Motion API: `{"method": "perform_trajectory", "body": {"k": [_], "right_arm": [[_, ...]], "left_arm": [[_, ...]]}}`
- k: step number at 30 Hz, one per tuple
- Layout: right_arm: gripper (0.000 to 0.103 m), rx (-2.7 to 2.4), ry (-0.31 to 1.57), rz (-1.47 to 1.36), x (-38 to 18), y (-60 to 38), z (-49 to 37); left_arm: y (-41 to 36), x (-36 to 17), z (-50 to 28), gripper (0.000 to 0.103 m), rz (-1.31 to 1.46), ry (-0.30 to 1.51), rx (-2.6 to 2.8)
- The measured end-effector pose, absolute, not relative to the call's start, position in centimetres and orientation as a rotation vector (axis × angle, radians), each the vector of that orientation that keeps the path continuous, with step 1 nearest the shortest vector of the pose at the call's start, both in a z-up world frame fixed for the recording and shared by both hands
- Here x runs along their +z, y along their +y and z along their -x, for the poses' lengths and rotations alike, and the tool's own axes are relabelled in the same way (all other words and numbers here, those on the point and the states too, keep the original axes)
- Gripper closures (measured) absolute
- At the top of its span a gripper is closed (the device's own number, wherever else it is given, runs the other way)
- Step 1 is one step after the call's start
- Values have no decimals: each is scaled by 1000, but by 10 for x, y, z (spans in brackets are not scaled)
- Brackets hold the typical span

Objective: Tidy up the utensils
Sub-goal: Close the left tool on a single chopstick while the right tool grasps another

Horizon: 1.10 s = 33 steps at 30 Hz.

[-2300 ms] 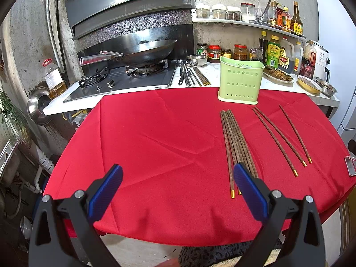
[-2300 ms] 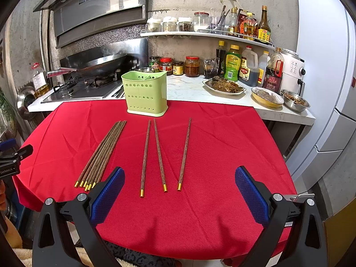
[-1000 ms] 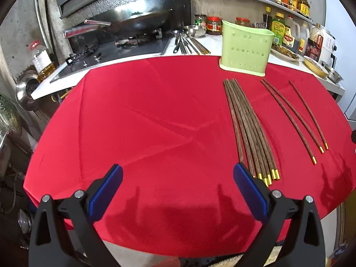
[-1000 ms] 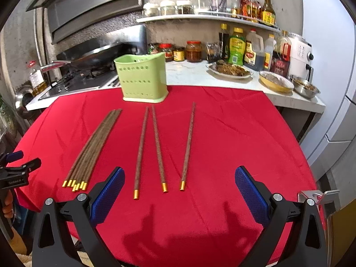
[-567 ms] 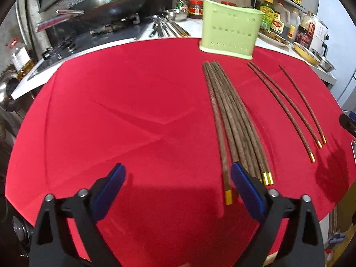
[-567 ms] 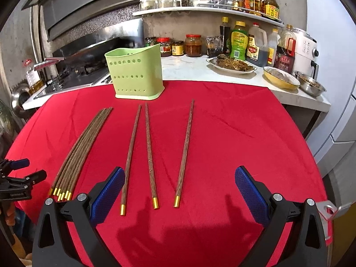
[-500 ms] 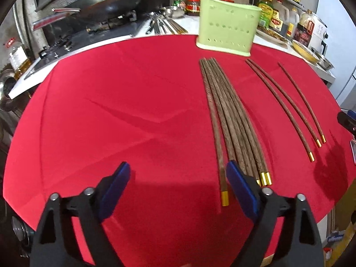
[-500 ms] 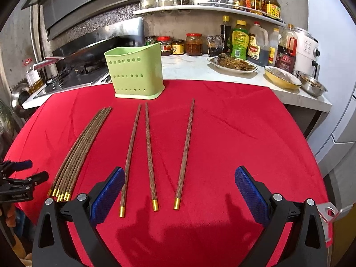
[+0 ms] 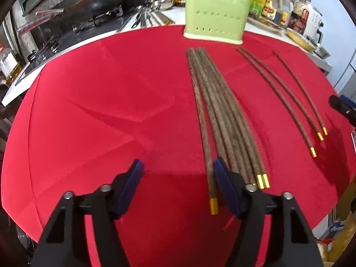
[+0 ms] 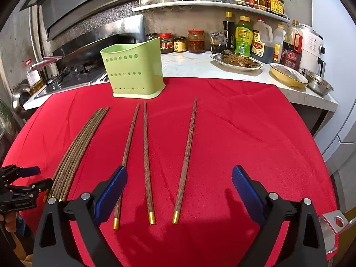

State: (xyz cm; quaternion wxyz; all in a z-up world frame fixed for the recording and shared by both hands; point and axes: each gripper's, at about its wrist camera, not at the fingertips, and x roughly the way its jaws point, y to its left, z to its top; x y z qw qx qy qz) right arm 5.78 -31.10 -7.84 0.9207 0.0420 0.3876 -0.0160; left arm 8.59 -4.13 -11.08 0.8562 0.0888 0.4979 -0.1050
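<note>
Red-clothed worktop: chopstick bundle lies w/ 3 loose chopsticks beside, green holder behind. Left claw has been closing, one gold-tipped stick between pads, unpinched. Right claw spread wide.

My left camera sits low over the near edge of the red worktop, pitched steeply down along its fingers, close above the bundle of chopsticks, with the green holder far ahead at the top. My right camera looks from right of that bundle, tilted less steeply, so it takes in the holder, the stove left of it and the shelf above. Both views share the cloth, the holder, the bundle and the three loose chopsticks. The left gripper shows at the right view's left edge.
</note>
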Motion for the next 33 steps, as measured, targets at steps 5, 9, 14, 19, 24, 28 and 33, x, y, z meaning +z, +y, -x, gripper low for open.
{"method": "perform_trajectory", "body": {"k": [5,9,14,19,24,28,33], "right_arm": [[45,-51,827,-95,-87,-314,-64],[55,-34,871,-85,-97,-309,-71],[75,-38,920,-68,-112,-305,-77],[81,-38,919,-54,-118,-303,-75],[81,-54,912,-87,-119,-306,-66],[83,-68,895,-48,-119,-302,-50],[94,-73,864,-36,-120,-299,-35]], "left_arm": [[-37,-112,-90,42,-184,1040,-214],[-30,-111,-90,44,-179,1033,-209],[-25,-110,-88,46,-178,1029,-212],[-22,-109,-81,58,-181,1012,-219],[-25,-110,-69,63,-196,987,-251],[-31,-110,-57,74,-233,967,-283],[-35,-111,-51,95,-274,934,-289]]}}
